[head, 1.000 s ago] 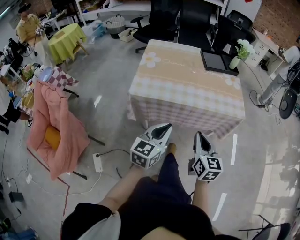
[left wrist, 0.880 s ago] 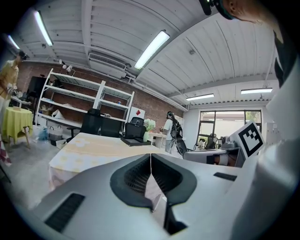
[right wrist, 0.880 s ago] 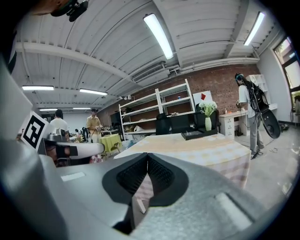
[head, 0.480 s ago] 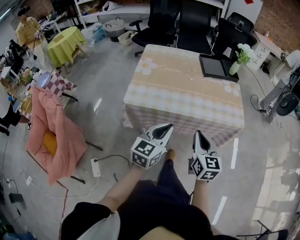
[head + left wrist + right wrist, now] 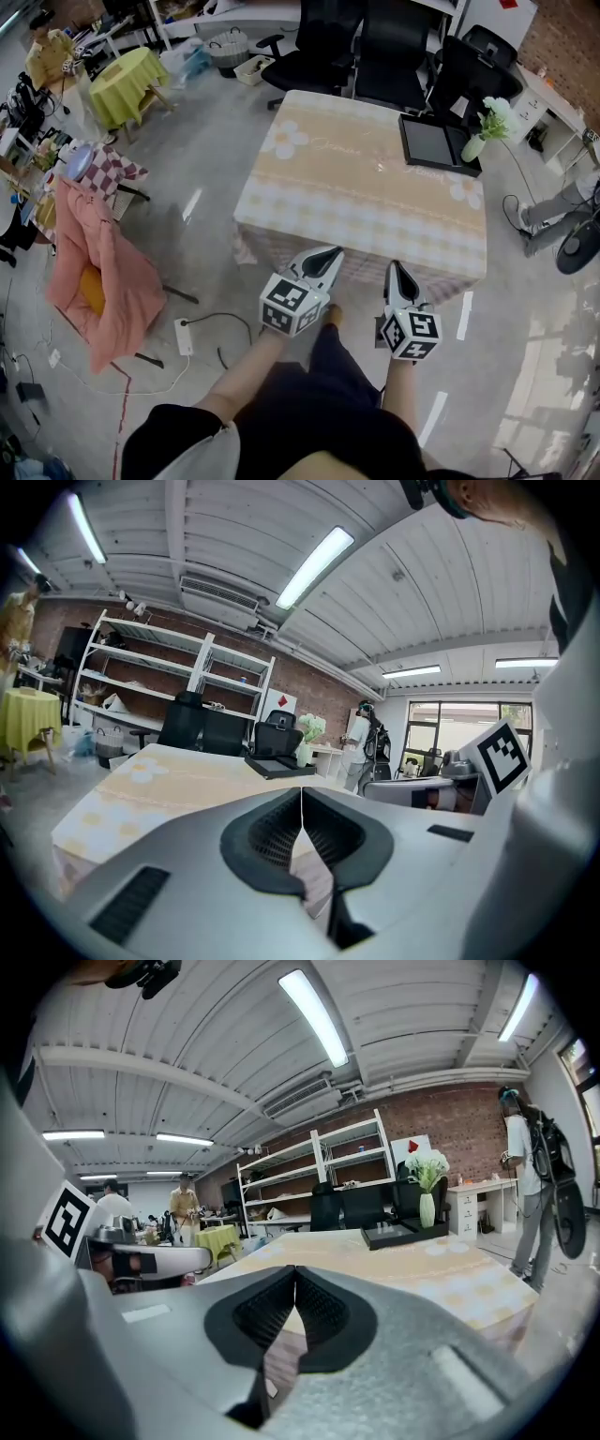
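Note:
In the head view my left gripper and right gripper hang side by side at the near edge of a table covered with a peach checked cloth. Both are shut with nothing between the jaws; the tips meet in the left gripper view and the right gripper view. At the table's far right corner lie a black tray and a white vase of flowers. The same tray and vase appear in the right gripper view.
Black office chairs stand behind the table. On the left are a chair draped in pink cloth, a yellow-green covered table, and a power strip with cables on the floor. A person stands at the right.
I have moved closer to the table; its near edge now lies just ahead of both grippers. Both grippers stay shut and keep their places relative to me.

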The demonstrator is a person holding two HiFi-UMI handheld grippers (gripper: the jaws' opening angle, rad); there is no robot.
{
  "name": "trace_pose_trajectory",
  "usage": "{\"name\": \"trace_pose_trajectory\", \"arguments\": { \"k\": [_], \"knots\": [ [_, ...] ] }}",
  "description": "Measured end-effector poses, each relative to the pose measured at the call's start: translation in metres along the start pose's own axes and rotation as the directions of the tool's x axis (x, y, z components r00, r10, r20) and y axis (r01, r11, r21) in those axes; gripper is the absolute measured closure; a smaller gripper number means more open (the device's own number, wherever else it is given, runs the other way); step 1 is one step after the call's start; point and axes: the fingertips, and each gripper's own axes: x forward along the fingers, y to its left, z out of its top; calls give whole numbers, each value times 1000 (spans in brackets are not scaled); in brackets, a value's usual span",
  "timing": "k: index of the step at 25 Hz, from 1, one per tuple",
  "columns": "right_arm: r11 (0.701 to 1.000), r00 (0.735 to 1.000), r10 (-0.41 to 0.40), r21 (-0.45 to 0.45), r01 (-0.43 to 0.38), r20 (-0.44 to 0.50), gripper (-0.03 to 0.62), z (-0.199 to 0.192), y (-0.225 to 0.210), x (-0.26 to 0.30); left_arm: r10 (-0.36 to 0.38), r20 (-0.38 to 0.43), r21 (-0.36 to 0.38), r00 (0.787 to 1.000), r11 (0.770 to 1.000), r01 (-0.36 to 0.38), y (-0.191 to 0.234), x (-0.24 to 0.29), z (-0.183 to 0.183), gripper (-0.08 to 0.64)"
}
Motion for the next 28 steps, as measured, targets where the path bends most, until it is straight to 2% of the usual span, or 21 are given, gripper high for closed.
{"name": "trace_pose_trajectory", "arguments": {
  "k": [14, 28],
  "knots": [
    [999, 999, 6, -39, -7, -45, 588, 22, -59, 72, 19, -8, -18, 1000, 1000, -19, 29, 81, 23, 548],
    [997, 996, 53, -60, -57, -72, 588, 39, -97, 151, 85, 2, -26, 996, 996, -84, 71, 143, 40, 548]
  ]
}}
